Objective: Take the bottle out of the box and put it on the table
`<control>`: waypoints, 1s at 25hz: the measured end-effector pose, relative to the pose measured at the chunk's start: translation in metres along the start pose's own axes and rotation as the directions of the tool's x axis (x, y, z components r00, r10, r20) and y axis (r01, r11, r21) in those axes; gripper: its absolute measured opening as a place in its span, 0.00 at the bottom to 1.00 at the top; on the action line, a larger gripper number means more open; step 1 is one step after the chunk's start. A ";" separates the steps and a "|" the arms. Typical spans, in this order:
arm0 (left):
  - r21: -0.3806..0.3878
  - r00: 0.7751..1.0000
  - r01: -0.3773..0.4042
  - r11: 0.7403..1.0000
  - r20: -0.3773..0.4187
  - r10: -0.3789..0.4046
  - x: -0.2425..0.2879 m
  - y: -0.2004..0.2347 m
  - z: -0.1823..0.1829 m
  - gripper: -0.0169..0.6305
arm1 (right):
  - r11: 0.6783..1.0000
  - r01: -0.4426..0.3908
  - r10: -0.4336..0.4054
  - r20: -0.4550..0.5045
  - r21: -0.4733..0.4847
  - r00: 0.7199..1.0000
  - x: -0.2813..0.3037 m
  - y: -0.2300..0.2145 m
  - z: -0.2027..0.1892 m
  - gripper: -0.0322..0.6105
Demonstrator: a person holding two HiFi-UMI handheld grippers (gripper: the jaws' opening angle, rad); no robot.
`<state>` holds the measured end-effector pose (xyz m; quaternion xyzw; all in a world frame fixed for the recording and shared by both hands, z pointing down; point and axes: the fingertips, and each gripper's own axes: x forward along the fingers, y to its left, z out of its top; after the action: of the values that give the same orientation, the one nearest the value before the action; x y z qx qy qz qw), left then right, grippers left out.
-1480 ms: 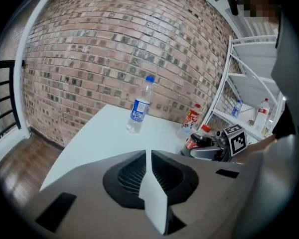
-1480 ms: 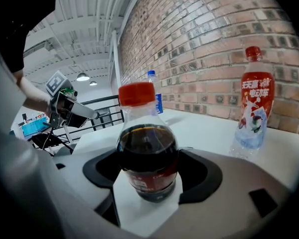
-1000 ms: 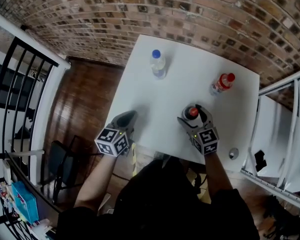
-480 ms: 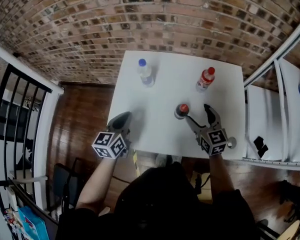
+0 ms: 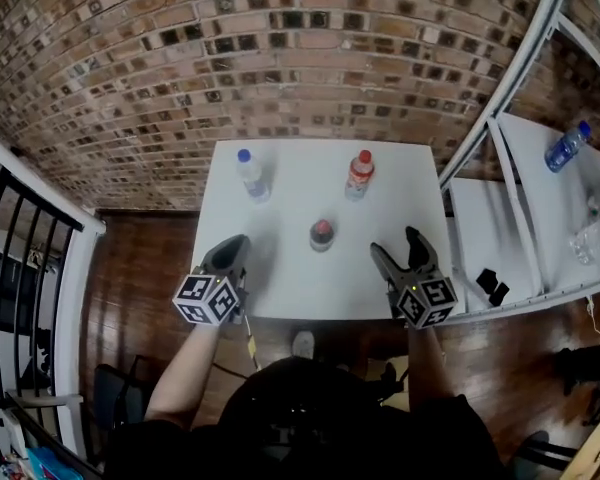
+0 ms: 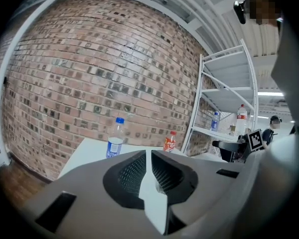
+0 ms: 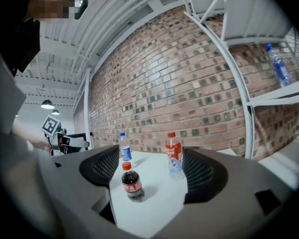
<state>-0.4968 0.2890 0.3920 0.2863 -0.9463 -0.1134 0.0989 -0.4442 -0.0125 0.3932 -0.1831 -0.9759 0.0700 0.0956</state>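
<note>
Brick wall (image 5: 180, 58) runs behind a white counter (image 5: 290, 290), with dark wooden floor (image 5: 130, 258) at the counter's 9 o'clock side and a white shelf rack (image 5: 480, 223) at its 3 o'clock side. A blue-capped bottle (image 5: 565, 146) lies on an upper shelf of that rack.

Three bottles stand upright on the counter, well apart from each other. The small dark cola bottle (image 5: 322, 234) with a red cap is near the middle. From it, a clear water bottle (image 5: 252, 175) with a blue cap is at 11 o'clock, and a red-capped bottle (image 5: 358, 175) with an orange label is at 1 o'clock, both towards the wall.

The left hand-held gripper (image 5: 235, 244) hovers at 8 o'clock from the cola bottle, over the counter's near edge. Its jaws are drawn almost together, leaving only a thin slit with nothing in it.

The right hand-held gripper (image 5: 395, 245) is at 4 o'clock from the cola bottle and clear of it. Its jaws are spread wide and empty; its own view frames the cola bottle ahead, untouched on the counter.
</note>
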 end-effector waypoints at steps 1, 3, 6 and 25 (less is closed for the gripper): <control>0.001 1.000 0.003 1.000 0.005 -0.003 -0.001 -0.006 0.001 0.08 | 1.000 0.004 -0.004 0.011 0.000 1.000 -0.010 -0.002 0.003 0.64; -0.001 1.000 0.008 1.000 0.016 -0.008 -0.003 -0.019 0.004 0.09 | 1.000 0.009 -0.008 0.035 -0.009 0.999 -0.032 -0.004 0.012 0.61; -0.018 0.999 0.021 1.000 0.048 -0.020 -0.009 -0.047 0.010 0.09 | 0.999 0.024 -0.022 0.073 -0.030 0.997 -0.067 -0.008 0.029 0.59; 0.000 0.971 0.102 0.995 0.217 -0.099 -0.088 -0.162 0.041 0.08 | 0.988 -0.122 0.138 0.197 -0.090 0.971 -0.206 0.030 0.075 0.21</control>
<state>-0.3515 0.2138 0.2983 0.3192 -0.9350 -0.1541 -0.0091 -0.2611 -0.0693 0.2817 -0.2422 -0.9684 0.0567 -0.0161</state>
